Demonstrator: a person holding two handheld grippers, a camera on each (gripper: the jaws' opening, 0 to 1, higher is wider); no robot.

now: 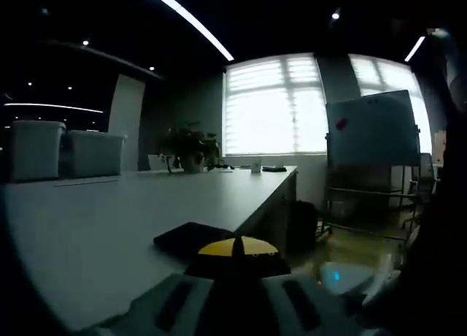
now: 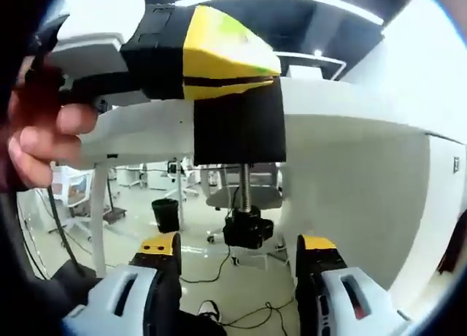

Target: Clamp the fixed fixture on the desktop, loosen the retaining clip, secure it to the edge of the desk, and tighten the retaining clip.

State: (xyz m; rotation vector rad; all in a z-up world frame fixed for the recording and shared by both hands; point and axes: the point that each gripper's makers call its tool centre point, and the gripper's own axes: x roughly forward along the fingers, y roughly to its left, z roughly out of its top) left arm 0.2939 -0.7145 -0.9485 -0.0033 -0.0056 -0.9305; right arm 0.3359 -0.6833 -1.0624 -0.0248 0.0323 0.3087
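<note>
Left gripper view: the left claw [image 1: 237,307] rose from the bottom centre, its pale fingers [image 1: 171,303] closed around the yellow-and-black fixture [image 1: 237,252], w/ the yellow cap showing just above them. Fixture sat at the near edge of the worktop [image 1: 109,226], lower centre of frame, prob. held level there so its slot stays on the desk lip. A flat dark pad [image 1: 182,237] lay on the worktop just left of it. Further back: two pale bins [image 1: 62,150] at left, a potted plant [image 1: 190,147] at centre, a whiteboard [image 1: 372,128] at right before the bright windows [image 1: 273,106].

Right gripper view: looked up from below the desk edge. Fixture [image 2: 233,80] filled the upper centre, straddling the worktop edge [image 2: 350,124], black body hanging below it. The left claw [image 2: 109,36] gripped it from the upper left; a hand [image 2: 40,124] showed at far left. Threaded screw [image 2: 246,186] dropped from the black body to a black knob, the retaining clip [image 2: 248,230], at lower centre. The right claw [image 2: 237,266] was released: yellow-tipped fingers [image 2: 164,266] spread either side of the knob, not touching. Likely lined up under it so as to close on the knob & turn it; tightening seemed not yet begun.
</note>
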